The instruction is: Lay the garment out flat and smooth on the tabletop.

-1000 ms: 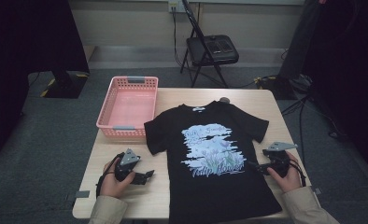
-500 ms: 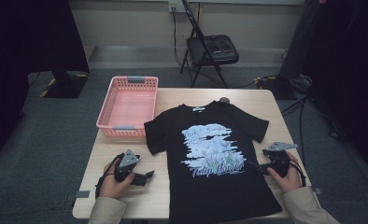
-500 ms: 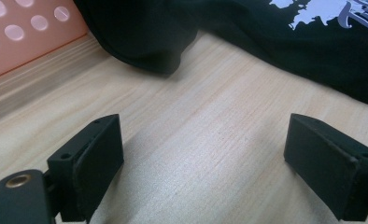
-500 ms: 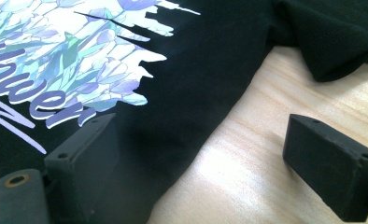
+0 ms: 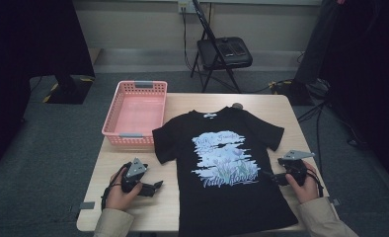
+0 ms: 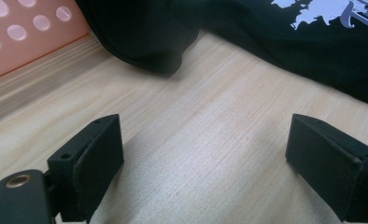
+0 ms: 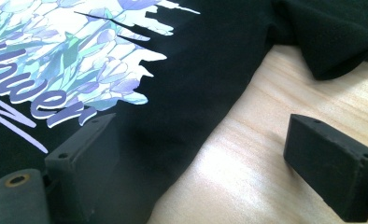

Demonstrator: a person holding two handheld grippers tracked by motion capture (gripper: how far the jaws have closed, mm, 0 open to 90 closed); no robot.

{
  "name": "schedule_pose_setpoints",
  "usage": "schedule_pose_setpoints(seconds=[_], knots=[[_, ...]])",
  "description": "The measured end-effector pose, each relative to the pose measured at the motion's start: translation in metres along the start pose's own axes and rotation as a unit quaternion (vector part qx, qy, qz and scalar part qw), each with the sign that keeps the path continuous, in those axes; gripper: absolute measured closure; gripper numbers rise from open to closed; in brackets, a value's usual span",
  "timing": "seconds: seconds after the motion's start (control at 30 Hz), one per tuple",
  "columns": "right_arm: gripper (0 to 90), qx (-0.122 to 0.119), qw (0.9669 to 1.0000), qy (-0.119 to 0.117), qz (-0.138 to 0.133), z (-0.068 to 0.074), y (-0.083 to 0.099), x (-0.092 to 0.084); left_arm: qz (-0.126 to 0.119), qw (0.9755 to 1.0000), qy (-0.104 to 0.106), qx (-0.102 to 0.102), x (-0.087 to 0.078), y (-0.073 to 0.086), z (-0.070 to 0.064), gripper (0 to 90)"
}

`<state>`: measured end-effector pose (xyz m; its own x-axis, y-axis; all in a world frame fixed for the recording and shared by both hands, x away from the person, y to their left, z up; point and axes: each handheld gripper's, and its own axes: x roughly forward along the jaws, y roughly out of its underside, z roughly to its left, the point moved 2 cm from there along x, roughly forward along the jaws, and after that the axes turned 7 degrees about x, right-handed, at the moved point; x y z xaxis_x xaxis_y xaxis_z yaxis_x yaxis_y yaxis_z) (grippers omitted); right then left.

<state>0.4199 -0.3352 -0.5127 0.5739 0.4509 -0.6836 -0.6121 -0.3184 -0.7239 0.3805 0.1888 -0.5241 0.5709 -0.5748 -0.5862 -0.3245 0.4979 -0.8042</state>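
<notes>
A pale wooden table point(image 5: 182, 207) takes up the middle of the high view, and a black T-shirt point(image 5: 222, 197) with a pale blue flower print lies flat on it, face up, collar toward the top of the frame and hem hanging past the near edge at the bottom. A pink basket point(image 5: 136, 114) sits at the table's upper left, touching the shirt's sleeve. I hold my left gripper point(image 5: 155, 186) at lower left, resting on bare wood just beside the shirt's side edge; its jaws have just been opening and now stand wide with nothing between them, only wood grain point(image 6: 205, 154) in the left gripper view. My right gripper point(image 5: 270, 176) sits at the lower right, at the shirt's other side edge; its jaws are spread too, one over the cloth point(image 7: 191, 93) and one over the wood, pinching nothing yet. To do this step well, I judge I should slide each lower jaw under the side seam, close on one layer of both edges at matching height, and lift evenly so the fold stays straight.
</notes>
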Motion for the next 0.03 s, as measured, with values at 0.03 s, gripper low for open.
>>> schedule_pose_setpoints(seconds=[0.03], knots=[[9.6,0.0,1.0,0.0,0.0,0.0,-0.0001,0.0,0.0,1.0,0.0,0.0,0.0,0.0,-0.0001,10.7]])
